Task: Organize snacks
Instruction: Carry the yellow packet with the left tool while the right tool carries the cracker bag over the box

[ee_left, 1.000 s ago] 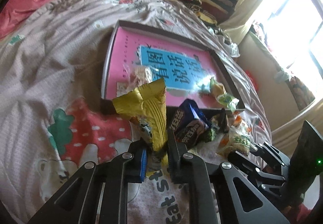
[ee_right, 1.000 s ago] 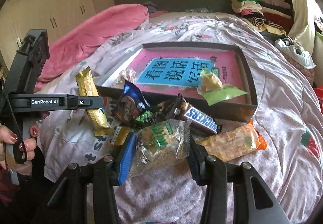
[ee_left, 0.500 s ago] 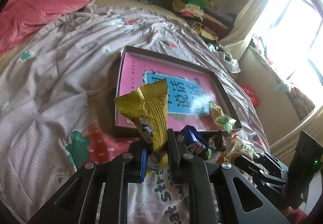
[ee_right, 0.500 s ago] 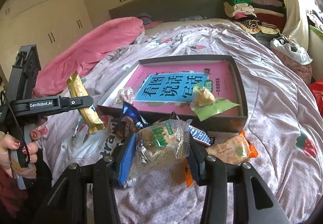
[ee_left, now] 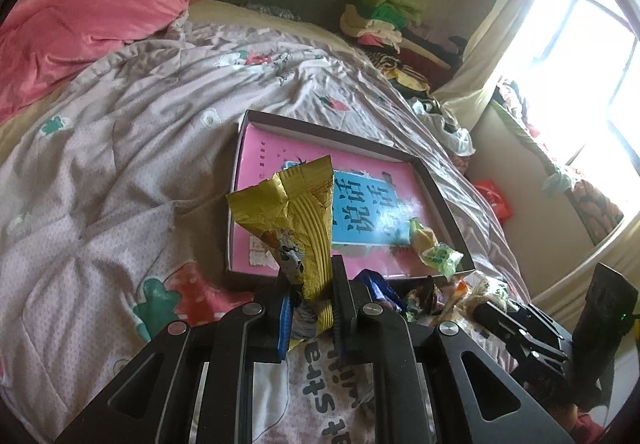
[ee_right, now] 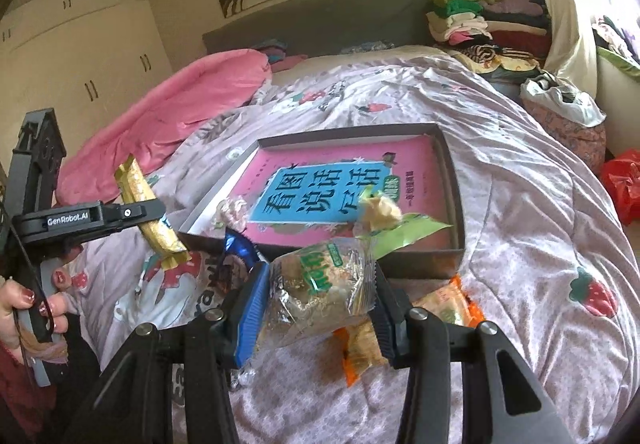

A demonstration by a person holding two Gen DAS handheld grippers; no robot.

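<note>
The left gripper (ee_left: 310,308) has its fingers squeezed tight on the bottom end of a long gold snack bar (ee_left: 298,219), which sticks up in the air above the bed (ee_left: 120,147). The right gripper (ee_right: 316,308) has its fingers closed on both sides of a clear bag of crackers (ee_right: 320,292), with the fingers wider apart because the bag is fat. Both snacks are up off the bed, on the near side of the dark box (ee_right: 454,179) with the pink book (ee_right: 416,167) inside. A yellow candy with a green wrapper (ee_right: 384,213) and a small pale sweet (ee_right: 232,209) already sit in the box. An orange pack (ee_right: 440,316) and a blue pack (ee_right: 236,248) lie on the bed in front of it. The job now looks like carrying each snack over the near wall of the box. It would be best to lift high enough to clear that wall, go one hand at a time so the two do not bump, lower the snack close to the book, and only then let go. The gold bar is held at its very end, so it may swing if moved fast.
</note>
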